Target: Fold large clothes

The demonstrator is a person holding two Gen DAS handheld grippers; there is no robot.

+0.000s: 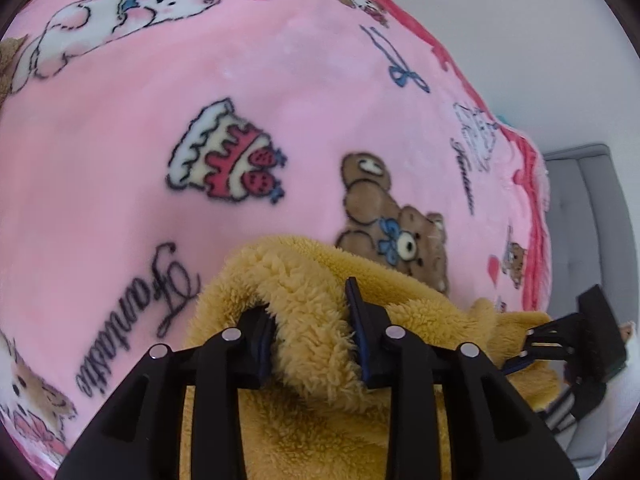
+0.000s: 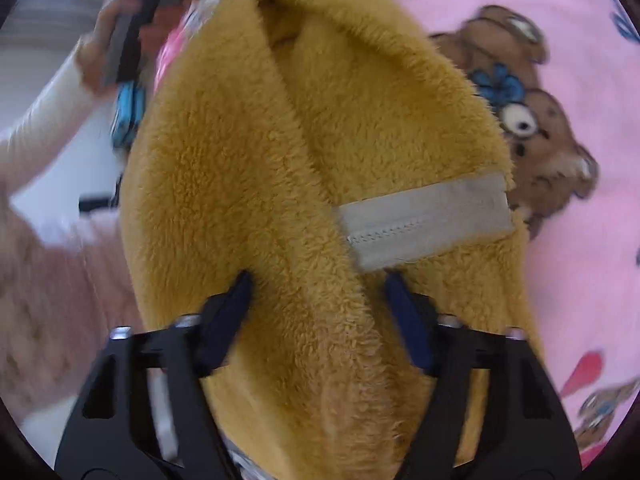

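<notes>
Left gripper [image 1: 310, 328] clamped on thick fold of mustard fleece garment [image 1: 320, 360], bunched atop pink printed blanket [image 1: 120, 152]. Right gripper [image 2: 318, 320] clamped on same fleece beside grey seam tape [image 2: 424, 220].

Left claw [image 1: 310, 320] and right claw [image 2: 318, 312] both point steeply down, fingers pressing into a fleece fold.

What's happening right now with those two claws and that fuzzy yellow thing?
Left gripper clamped on a fold of the yellow fleece garment. Right gripper straddling a thick fold, grip unclear. Pink blanket beneath. Nothing in the way.
</notes>
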